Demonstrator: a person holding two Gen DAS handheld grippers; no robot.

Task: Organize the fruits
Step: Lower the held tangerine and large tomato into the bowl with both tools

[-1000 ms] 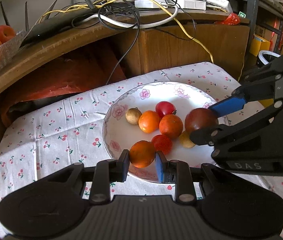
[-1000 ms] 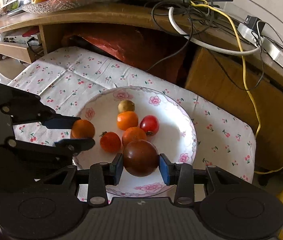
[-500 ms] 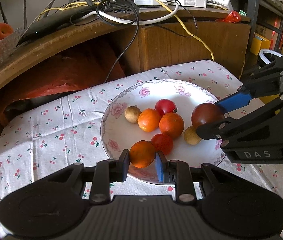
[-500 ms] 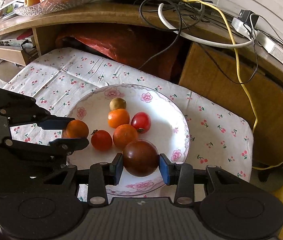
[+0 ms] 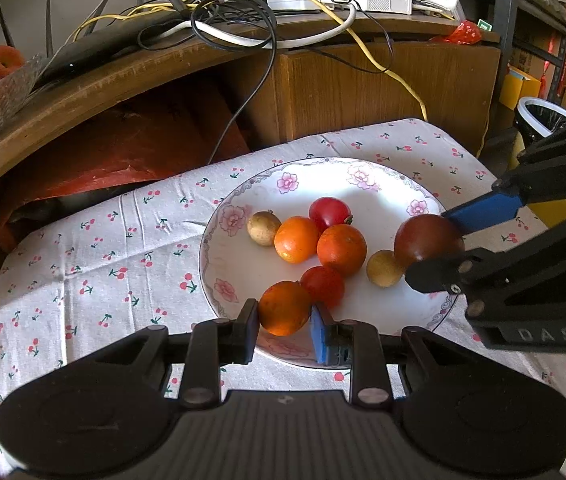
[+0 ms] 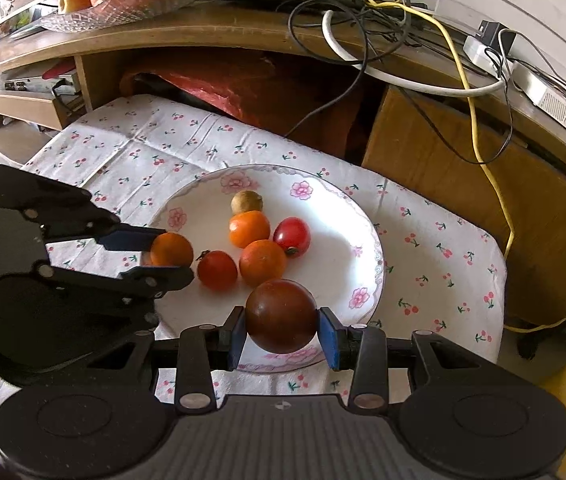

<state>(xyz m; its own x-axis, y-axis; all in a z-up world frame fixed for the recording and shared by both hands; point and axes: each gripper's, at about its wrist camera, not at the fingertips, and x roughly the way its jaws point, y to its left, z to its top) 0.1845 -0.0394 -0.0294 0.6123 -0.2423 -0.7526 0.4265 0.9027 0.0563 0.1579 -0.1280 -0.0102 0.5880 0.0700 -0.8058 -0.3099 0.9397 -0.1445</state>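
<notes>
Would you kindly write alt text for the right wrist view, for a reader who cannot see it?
The right gripper grips a dark red tomato over the near rim of a flowered plate. At left, the left gripper holds a small orange; five more small fruits lie on the plate, which sits on a cherry-print cloth.

The only lettering I can read is "DAS", pale on the black body of my right gripper (image 5: 435,258), seen off to the right of my left jaws.
</notes>
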